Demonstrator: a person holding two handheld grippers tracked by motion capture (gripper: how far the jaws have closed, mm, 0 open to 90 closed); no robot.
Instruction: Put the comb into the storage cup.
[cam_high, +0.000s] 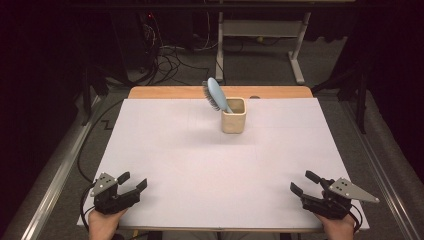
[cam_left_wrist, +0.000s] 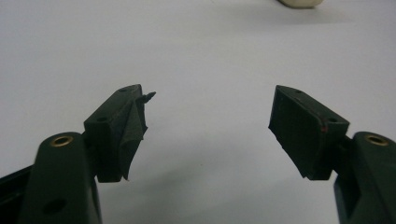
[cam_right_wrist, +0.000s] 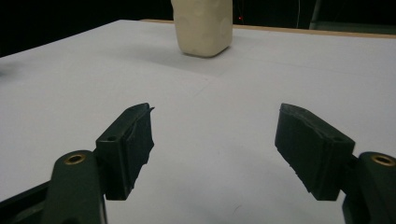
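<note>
A cream square cup (cam_high: 234, 116) stands upright at the far middle of the white table sheet (cam_high: 200, 165). A light blue hairbrush (cam_high: 215, 94) leans out of it to the left, handle down inside, dark bristles facing left. My left gripper (cam_high: 132, 182) rests near the front left corner, open and empty, far from the cup. My right gripper (cam_high: 304, 182) rests near the front right corner, also open and empty. The right gripper view looks between its spread jaws (cam_right_wrist: 215, 135) at the cup (cam_right_wrist: 203, 25) far ahead. The left gripper (cam_left_wrist: 210, 121) has bare sheet between its jaws, with the cup's base (cam_left_wrist: 301, 3) at the top edge.
A wooden table edge (cam_high: 165, 92) shows beyond the sheet. Behind it stand a white desk frame (cam_high: 297, 50) and tangled cables (cam_high: 170, 57) on the floor. Metal rails (cam_high: 60, 170) run along both sides of the table.
</note>
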